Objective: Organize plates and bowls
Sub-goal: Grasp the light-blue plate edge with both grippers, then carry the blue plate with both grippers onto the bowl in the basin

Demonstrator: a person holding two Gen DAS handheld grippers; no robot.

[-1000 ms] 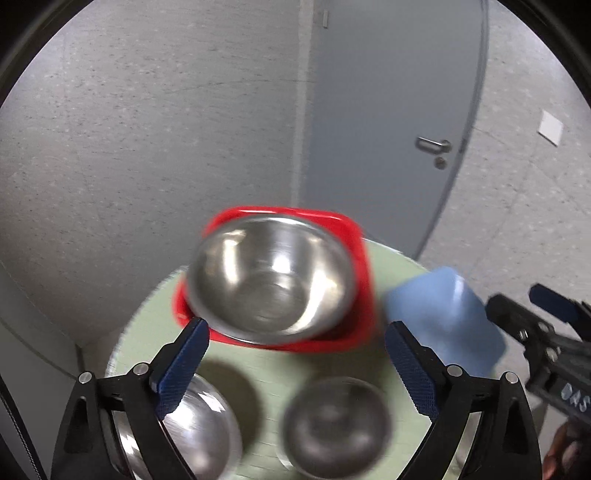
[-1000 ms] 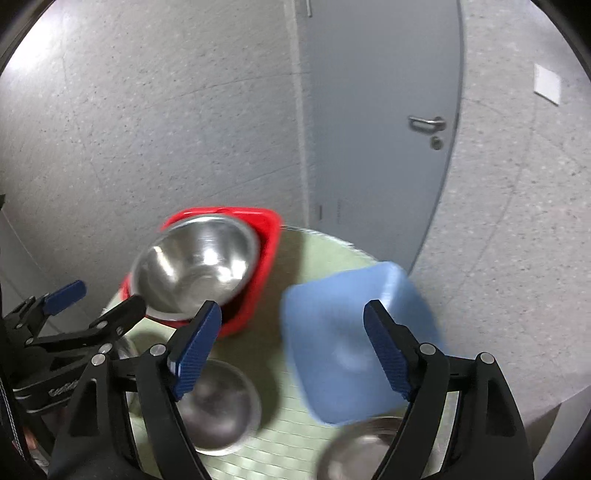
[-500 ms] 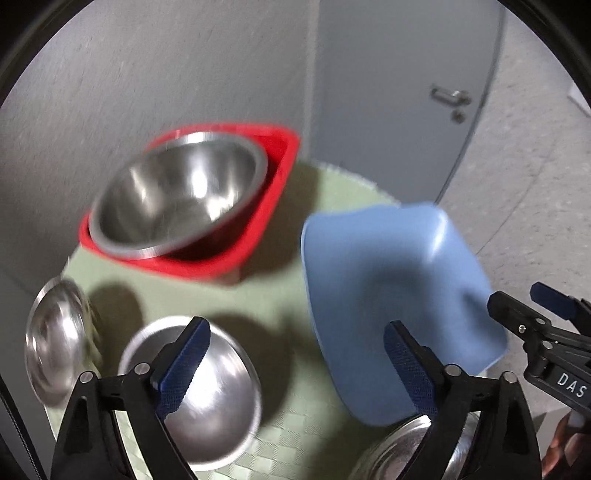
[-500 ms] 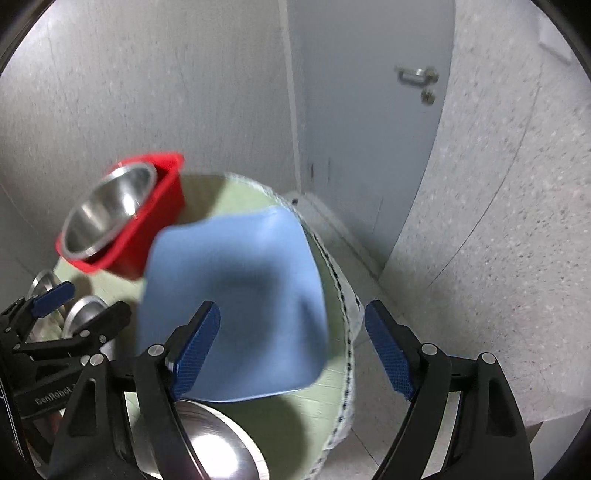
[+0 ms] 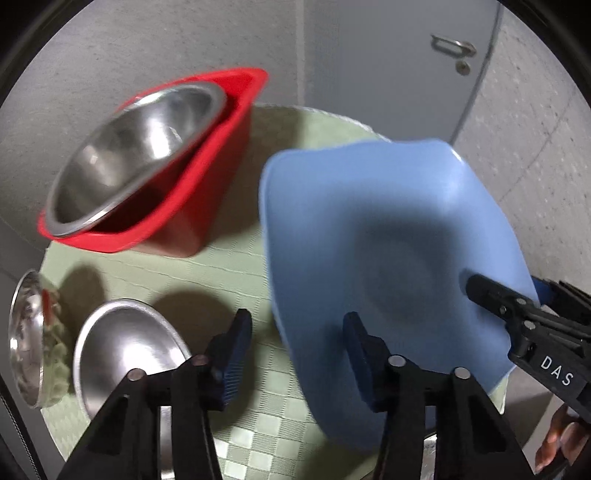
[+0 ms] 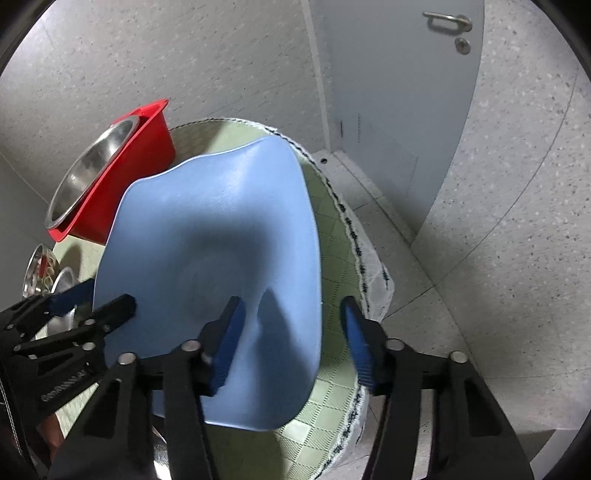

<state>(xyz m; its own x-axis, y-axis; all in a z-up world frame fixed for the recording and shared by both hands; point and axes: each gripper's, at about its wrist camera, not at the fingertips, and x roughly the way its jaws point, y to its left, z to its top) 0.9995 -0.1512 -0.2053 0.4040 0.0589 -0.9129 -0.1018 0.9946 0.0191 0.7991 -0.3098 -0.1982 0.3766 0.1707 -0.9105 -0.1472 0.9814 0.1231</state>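
We see a blue square plate (image 5: 388, 236) filling the centre and right of the left wrist frame, tilted above a round tabletop (image 5: 236, 266) covered in a green checked mat. Our left tongs (image 5: 297, 349) stand released, one blue pad over the mat and the other in front of the plate's near edge; whether that pad touches the plate we cannot tell. Our right tongs (image 6: 291, 341) are likewise parted, with the plate's right rim lying between the pads, and we cannot tell whether either pad touches it. In the upper left of the left wrist frame a red square basin (image 5: 207, 177) sits on the tabletop with a large steel bowl (image 5: 136, 155) tilted inside it. At the lower left a smaller steel bowl (image 5: 125, 362) rests on the mat, and another steel bowl (image 5: 29, 336) lies at the far left edge. A grey door (image 6: 399, 92) with a metal handle (image 6: 447, 20) occupies the upper right, beside speckled walls (image 6: 184, 59).
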